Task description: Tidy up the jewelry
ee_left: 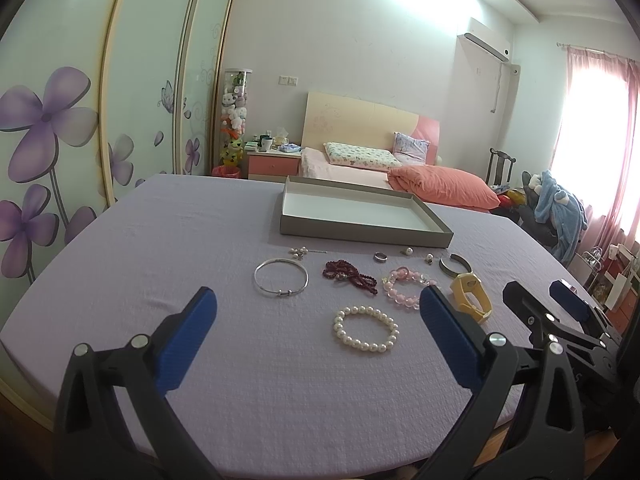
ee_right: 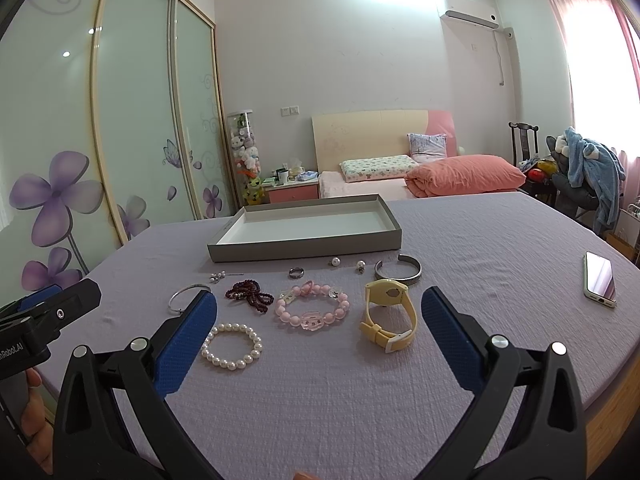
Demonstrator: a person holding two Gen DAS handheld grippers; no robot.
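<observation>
Jewelry lies loose on the lilac cloth (ee_right: 320,400) before the empty tray (ee_right: 304,246). Pearl bracelet (ee_left: 365,329) looks light, slippery; pinch across its beads. Left gripper (ee_left: 318,320) and right gripper (ee_right: 320,320) gape wide, holding nothing.

The left gripper (ee_left: 318,312) is hovering wide open above the lilac-covered desk (ee_left: 160,240), its blue pads framing a white pearl bracelet (ee_left: 366,329). Beyond that bracelet, a silver bangle (ee_left: 281,277), a dark red bead strand (ee_left: 348,273), a pink bead bracelet (ee_left: 404,286) and a yellow watch (ee_left: 472,294) are lying in a row, with a ring (ee_left: 380,256), small pearl earrings (ee_left: 408,251) and a metal cuff (ee_left: 454,264) just behind them. A shallow grey box (ee_left: 360,232) is sitting empty behind all of them, and the right gripper (ee_left: 548,300) is showing right of the watch.
</observation>
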